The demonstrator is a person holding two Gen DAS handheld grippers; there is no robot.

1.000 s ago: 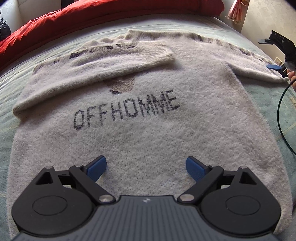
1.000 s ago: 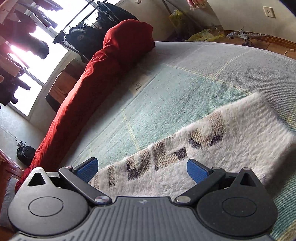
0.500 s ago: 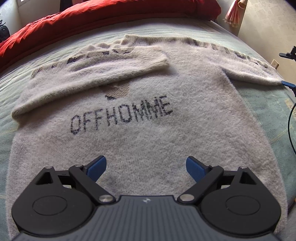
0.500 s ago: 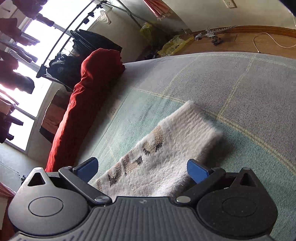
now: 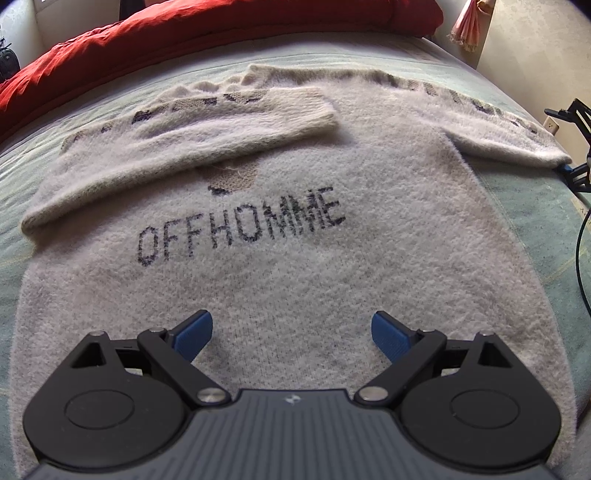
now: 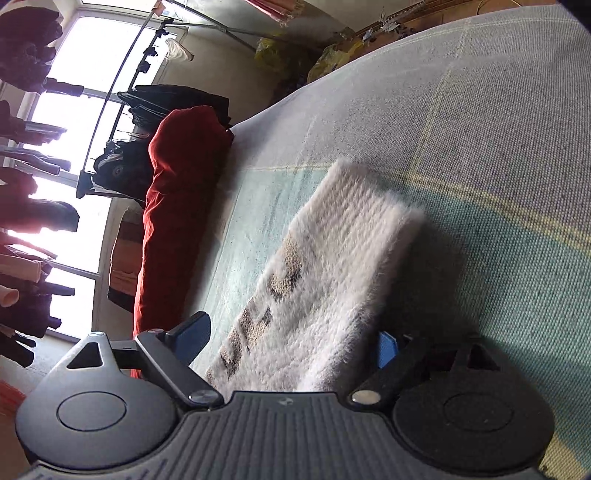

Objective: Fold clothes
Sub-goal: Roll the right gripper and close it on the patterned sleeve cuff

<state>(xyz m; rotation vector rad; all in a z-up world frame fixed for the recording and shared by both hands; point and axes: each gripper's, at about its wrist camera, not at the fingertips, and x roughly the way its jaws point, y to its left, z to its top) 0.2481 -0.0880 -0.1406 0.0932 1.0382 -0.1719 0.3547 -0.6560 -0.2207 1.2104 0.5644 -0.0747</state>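
Since the earlier frames the right wrist view has rolled: the bed [image 6: 480, 110] now tilts steeply, and the window and clothes rack [image 6: 122, 122] stand along the left edge. The cuffed sleeve [image 6: 332, 273] of the fuzzy pale grey sweater [image 5: 295, 266] has shifted from the frame's right toward its centre and now runs between the fingers of the right gripper [image 6: 291, 339]. Its jaws have just been closing a little but still stand apart, the pads not visibly pressing the knit; the right pad is mostly hidden behind the sleeve.

The left wrist view matches the earlier ones. The left gripper [image 5: 291, 328] hangs with jaws wide apart above the sweater's hem at the bottom centre. The sweater lies flat on the green-grey bedspread, one sleeve folded across the chest at upper left, the other stretched to the right edge, where the right gripper [image 5: 569, 162] shows. Dark knitted letters at the centre read "OFFHOMME". A red duvet [image 5: 221, 26] lines the top.
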